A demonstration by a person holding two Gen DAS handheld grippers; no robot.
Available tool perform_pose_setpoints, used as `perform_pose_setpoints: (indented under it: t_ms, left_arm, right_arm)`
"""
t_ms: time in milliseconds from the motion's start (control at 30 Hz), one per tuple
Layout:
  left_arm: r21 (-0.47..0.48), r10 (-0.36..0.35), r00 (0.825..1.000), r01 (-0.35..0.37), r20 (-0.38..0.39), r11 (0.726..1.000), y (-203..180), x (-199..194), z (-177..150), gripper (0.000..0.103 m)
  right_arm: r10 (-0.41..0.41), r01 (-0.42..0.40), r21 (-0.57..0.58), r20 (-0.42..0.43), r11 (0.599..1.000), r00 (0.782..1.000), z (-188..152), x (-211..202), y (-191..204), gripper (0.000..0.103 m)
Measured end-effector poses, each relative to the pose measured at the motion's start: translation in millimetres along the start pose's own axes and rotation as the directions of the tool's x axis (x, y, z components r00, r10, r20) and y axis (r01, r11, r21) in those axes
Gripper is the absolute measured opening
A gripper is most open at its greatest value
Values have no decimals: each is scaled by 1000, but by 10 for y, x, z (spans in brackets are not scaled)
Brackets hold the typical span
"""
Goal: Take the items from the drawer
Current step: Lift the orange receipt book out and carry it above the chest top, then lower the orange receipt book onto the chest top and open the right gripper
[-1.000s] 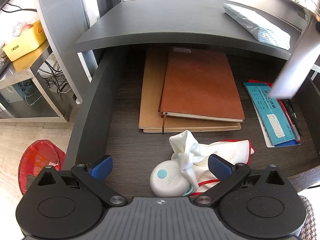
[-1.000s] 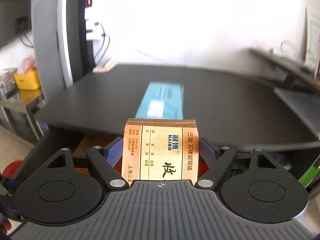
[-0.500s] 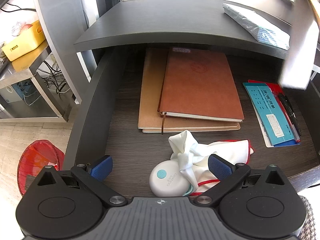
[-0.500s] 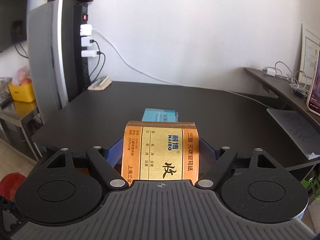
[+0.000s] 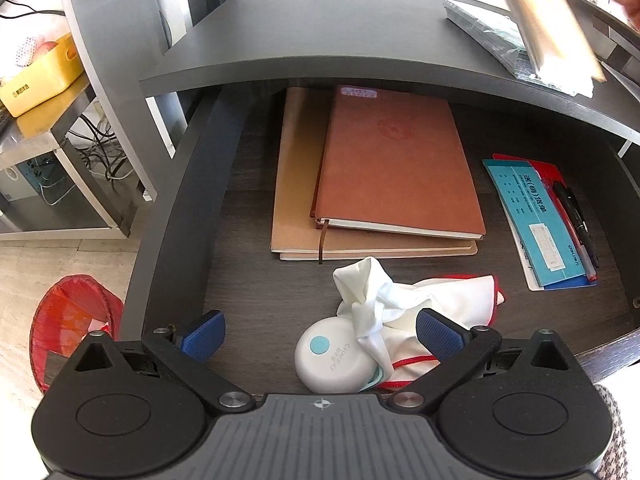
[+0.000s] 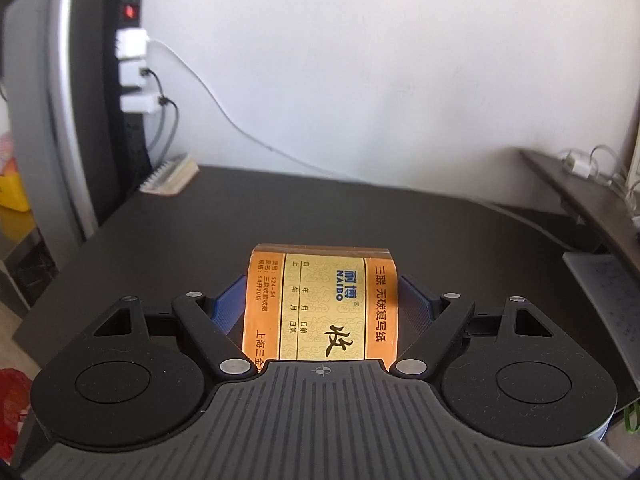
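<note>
The open drawer point(image 5: 172, 216) holds a brown notebook point(image 5: 396, 168) on a tan one point(image 5: 296, 184), a teal booklet point(image 5: 532, 216) with pens, a white cloth point(image 5: 404, 300) and a round white case point(image 5: 332, 356). My left gripper point(image 5: 318, 332) is open, hovering over the drawer's front edge above the case and cloth. My right gripper point(image 6: 322, 304) is shut on an orange receipt pad point(image 6: 320, 304) and holds it above the dark desk top point(image 6: 240, 220). The pad also shows in the left wrist view point(image 5: 548, 20), over a blue packet point(image 5: 484, 32) on the desk.
A red mesh bin point(image 5: 72, 328) stands on the floor left of the drawer. A metal shelf with a yellow box point(image 5: 40, 76) is at the far left. A power strip point(image 6: 132, 64) and a small notepad point(image 6: 172, 174) are at the desk's back left. A side shelf point(image 6: 580, 192) runs along the right.
My right gripper has lifted the orange pad up out of the drawer and forward over the desk top. My left gripper has stayed still.
</note>
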State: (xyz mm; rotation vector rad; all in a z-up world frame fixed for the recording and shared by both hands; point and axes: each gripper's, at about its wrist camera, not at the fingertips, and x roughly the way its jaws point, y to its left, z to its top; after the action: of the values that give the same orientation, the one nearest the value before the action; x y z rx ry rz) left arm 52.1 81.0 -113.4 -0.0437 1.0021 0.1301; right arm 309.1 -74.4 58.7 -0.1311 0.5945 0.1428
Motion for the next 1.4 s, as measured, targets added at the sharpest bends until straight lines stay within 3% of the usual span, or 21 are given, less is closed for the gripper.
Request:
perform_pose_setpoints:
  t_ms: [167,333,500,600,733,867,1100,1400]
  left_arm:
    - [1,-3,1000,3,-7,1000,5,9,10,102]
    - [0,-12,1000,12,-18,1000,2,27,23,102]
    - [1,-13,1000,13,-20,1000,-21,26,32,102]
    - [-1,-11,1000,11,-20,1000,-23,22,26,102]
    - [-1,-6,1000,6,-21,1000,-28,16,16,102]
    - [-1,-6,1000,6,-20,1000,-28,16,8,102]
    - [-2,-8,1000,7,-21,1000,-18,19,7,102]
    - [-2,-12,1000,12,-19,1000,-29,18,16,102]
  right_arm:
    - [-18,20,17,-111,1000,994,-12,629,-43,82]
    - [9,-5,23,-164,1000,986,-125,879,-35,87]
    - [0,1,4,-170,1000,985,-249,751,-51,99]
    - [31,-26,31,-175,999,984,-353,598,-119,101]
    - [96,-68,159,-181,985,979,-427,423,-335,101]
    - [196,-120,317,-220,941,956,-476,380,-501,100]
    - [95,-59,134,-284,989,954,-608,376,-173,89]
    - [60,-30,114,-272,993,960,-596,367,-111,83]
